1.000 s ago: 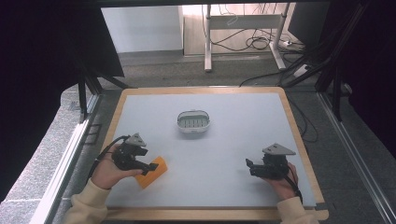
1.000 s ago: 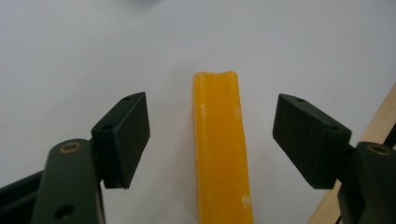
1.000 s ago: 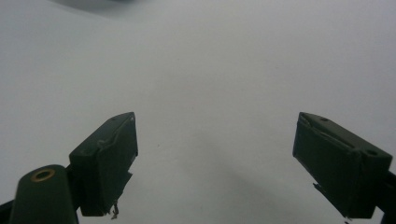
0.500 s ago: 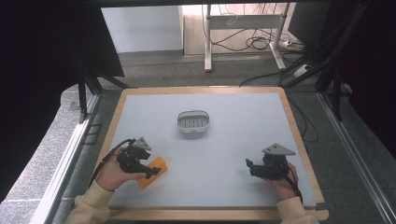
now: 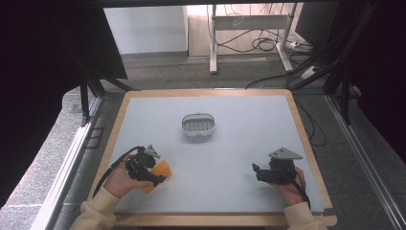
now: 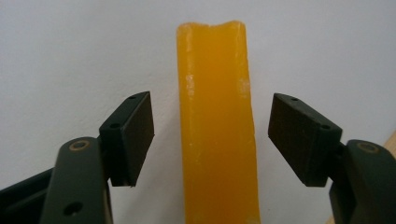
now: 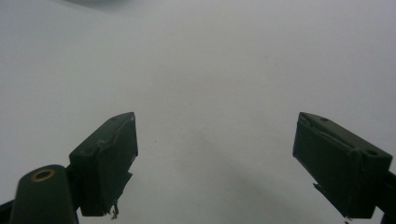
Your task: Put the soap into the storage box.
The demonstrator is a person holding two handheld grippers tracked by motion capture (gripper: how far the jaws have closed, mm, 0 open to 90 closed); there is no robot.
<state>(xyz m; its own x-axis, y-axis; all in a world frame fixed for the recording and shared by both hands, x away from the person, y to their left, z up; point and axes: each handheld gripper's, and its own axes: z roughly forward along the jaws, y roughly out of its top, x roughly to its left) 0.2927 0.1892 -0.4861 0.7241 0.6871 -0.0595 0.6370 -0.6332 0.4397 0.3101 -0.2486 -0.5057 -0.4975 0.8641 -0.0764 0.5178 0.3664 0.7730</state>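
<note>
High view shows the pale worktop [image 5: 239, 143] with a wooden rim, and near its middle a small white basket-like dish [image 5: 198, 125], well apart from both hands. At the near left edge lies an orange slab [image 5: 162, 171], flat on the surface. The left tool [image 5: 155, 178] straddles it, its jaws having just been closing, though a gap remains on either side, so nothing is gripped. The right tool [image 5: 255, 171] rests at the near right, released and spread wide over bare surface. Nothing lies between the slab and the dish.
</note>
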